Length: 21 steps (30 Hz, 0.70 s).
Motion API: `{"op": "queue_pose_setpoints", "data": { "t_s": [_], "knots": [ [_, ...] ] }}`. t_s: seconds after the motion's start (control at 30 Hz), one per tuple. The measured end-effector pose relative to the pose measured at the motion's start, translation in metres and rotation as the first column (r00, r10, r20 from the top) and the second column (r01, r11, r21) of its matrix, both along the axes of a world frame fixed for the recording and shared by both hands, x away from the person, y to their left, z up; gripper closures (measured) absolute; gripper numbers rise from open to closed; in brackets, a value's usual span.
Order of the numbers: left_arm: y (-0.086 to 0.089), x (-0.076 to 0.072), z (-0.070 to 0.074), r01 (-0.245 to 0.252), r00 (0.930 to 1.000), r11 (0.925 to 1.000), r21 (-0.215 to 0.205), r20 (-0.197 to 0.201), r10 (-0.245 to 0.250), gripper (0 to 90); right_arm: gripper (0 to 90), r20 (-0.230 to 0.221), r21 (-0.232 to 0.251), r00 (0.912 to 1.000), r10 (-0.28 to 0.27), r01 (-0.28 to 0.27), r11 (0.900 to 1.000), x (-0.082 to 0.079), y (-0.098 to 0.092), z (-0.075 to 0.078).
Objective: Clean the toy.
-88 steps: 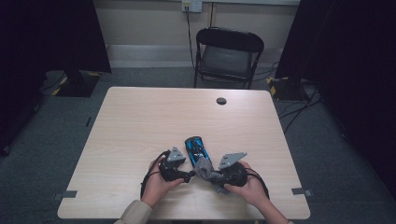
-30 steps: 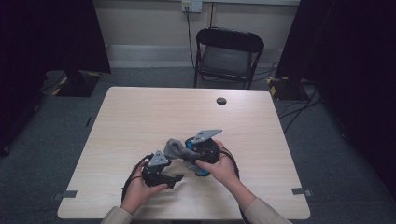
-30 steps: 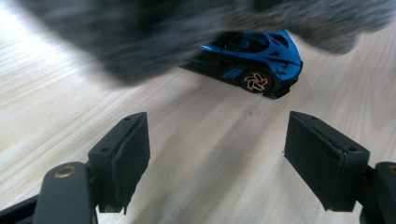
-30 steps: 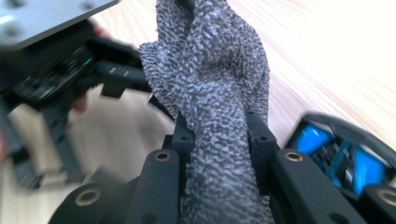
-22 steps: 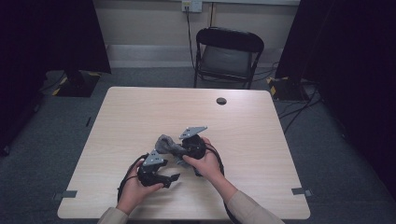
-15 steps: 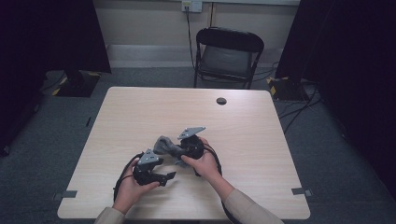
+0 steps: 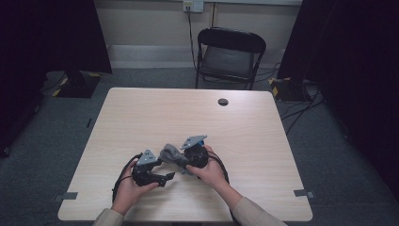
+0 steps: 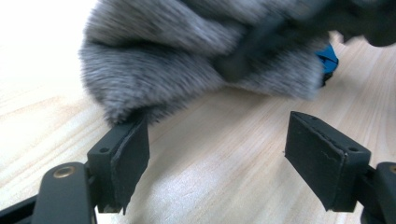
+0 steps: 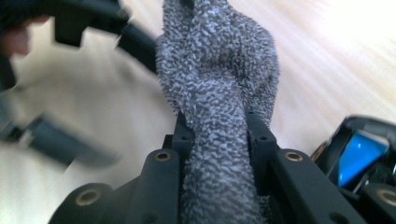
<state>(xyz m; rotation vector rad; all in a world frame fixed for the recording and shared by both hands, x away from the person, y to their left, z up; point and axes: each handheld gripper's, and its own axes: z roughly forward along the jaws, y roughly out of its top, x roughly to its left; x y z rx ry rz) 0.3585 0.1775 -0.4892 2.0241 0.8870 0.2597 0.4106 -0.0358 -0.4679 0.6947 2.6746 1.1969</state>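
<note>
In the right gripper view the two black fingers (image 9: 181,133) of the right gripper (image 9: 217,135) are pressed together on a twisted roll of grey fuzzy cloth (image 9: 219,93), which fills the narrow gap between them and rises out beyond the tips, so that this gripper is clamped on the cloth with almost no opening left. Just to the right of that gripper's body lies a blue and black object (image 9: 362,156), resting on the bench (image 9: 327,60); what it is cannot be told. In the left gripper view the fingers (image 8: 128,156) of the left gripper (image 8: 219,149) stand well apart with bare wood between them. The lower edge of the cloth (image 8: 187,60) hangs just beyond them: its fringe touches or nearly touches the tip of the left-hand finger, while the right-hand finger is clear of it, and nothing is pinched. A corner of the blue object (image 8: 328,59) peeps out behind the cloth. From the high view the two grippers sit close together near the front middle of the bench (image 7: 155,117), the left gripper (image 7: 162,177) low over the wood and the right gripper (image 7: 181,157) a little farther in, with the cloth (image 7: 169,153) bunched between them. A small dark round disc (image 7: 223,101) lies well apart near the far edge, and a black folding chair (image 7: 229,56) stands behind the bench.
</note>
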Motion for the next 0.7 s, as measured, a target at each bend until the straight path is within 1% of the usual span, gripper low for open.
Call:
{"op": "queue_pose_setpoints", "data": {
  "t_s": [0.1,0.2,0.23,0.3,0.33,0.37,0.4,0.43,0.5,0.57,0.6,0.67,0.7],
  "knots": [
    [-0.001,0.001,0.001,-0.004,1.0000,1.0000,0.002,0.007,0.004,21.8,71.5,-0.003,0.004,0.9999,0.013,-0.013,1.000,-0.011,-0.009,0.000],
    [-0.002,0.002,-0.001,-0.007,1.0000,1.0000,-0.001,-0.001,0.007,21.2,71.5,-0.019,0.017,0.9994,0.029,-0.029,0.999,-0.024,-0.020,0.002],
    [-0.003,0.002,-0.002,-0.005,1.0000,1.0000,-0.001,-0.004,0.005,20.8,71.5,-0.013,0.016,0.9995,0.030,-0.030,0.999,-0.028,-0.022,0.003],
    [-0.004,0.002,-0.003,-0.003,1.0000,1.0000,0.008,-0.003,0.003,20.8,71.6,0.004,-0.003,0.9994,0.035,-0.035,0.999,-0.031,-0.025,0.002],
    [-0.005,0.001,-0.003,-0.002,1.0000,1.0000,0.005,-0.005,0.002,20.8,71.6,0.017,-0.019,0.9993,0.035,-0.035,0.999,-0.031,-0.026,0.001],
    [-0.005,0.001,-0.002,0.001,1.0000,1.0000,0.007,-0.004,-0.001,20.8,71.6,0.011,-0.014,0.9997,0.024,-0.024,1.000,-0.028,-0.027,-0.002],
    [-0.006,0.001,-0.002,0.000,1.0000,1.0000,0.004,0.000,0.000,20.8,71.6,-0.025,0.017,0.9996,0.016,-0.015,1.000,-0.023,-0.029,-0.006],
    [-0.005,0.001,-0.001,0.004,1.0000,1.0000,0.005,0.001,-0.004,20.8,71.5,-0.028,0.030,0.9995,0.017,-0.016,0.999,-0.021,-0.029,-0.008],
    [-0.005,0.000,-0.001,0.005,1.0000,1.0000,0.002,0.002,-0.005,20.8,71.5,-0.016,0.022,0.9998,0.013,-0.013,1.000,-0.019,-0.027,-0.008],
    [-0.005,0.000,-0.002,0.007,0.9999,1.0000,-0.002,-0.008,-0.007,20.8,71.4,-0.005,0.011,0.9999,0.014,-0.014,1.000,-0.018,-0.024,-0.007],
    [-0.005,0.000,-0.003,0.008,1.0000,1.0000,0.002,-0.006,-0.008,20.8,71.3,-0.003,0.005,0.9999,0.017,-0.017,1.000,-0.017,-0.022,-0.008],
    [-0.005,0.000,-0.004,0.005,1.0000,1.0000,-0.001,-0.009,-0.005,20.7,71.2,-0.011,0.007,0.9999,0.013,-0.013,1.000,-0.014,-0.019,-0.008],
    [-0.004,0.000,-0.004,0.002,1.0000,1.0000,-0.002,-0.008,-0.002,20.7,71.2,-0.007,0.004,0.9998,0.016,-0.016,1.000,-0.013,-0.018,-0.007]
  ]
}}
